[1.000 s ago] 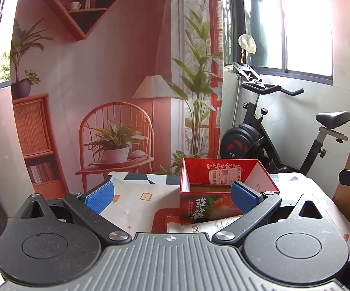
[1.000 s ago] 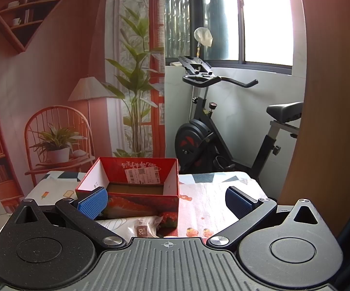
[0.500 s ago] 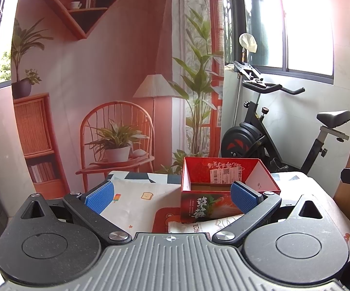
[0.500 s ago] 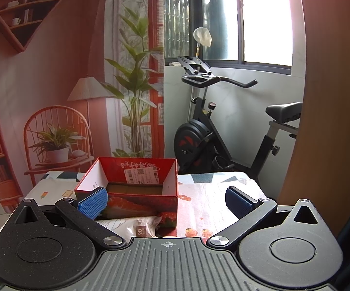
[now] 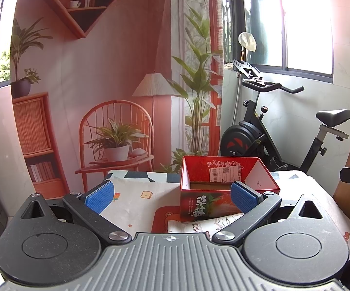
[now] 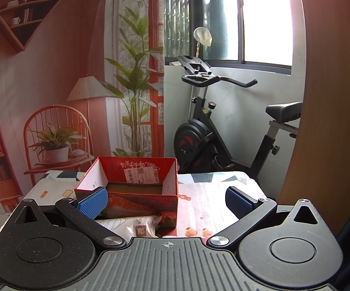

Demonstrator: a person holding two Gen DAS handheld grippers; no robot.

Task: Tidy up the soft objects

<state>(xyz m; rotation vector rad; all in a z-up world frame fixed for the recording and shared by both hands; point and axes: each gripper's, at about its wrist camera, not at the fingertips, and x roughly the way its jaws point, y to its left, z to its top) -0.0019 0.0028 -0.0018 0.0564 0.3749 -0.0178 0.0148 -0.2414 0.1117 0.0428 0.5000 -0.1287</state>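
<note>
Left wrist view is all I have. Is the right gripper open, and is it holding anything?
Observer: The right gripper is open, with nothing between its fingers.
Operator: What is ahead of it?
Observer: The red box stands ahead, closer to its left finger than to its right.
Operator: Any marking on the packet in front of the box?
Observer: The white packet carries a brown label reading 20, next to the box's front.
</note>
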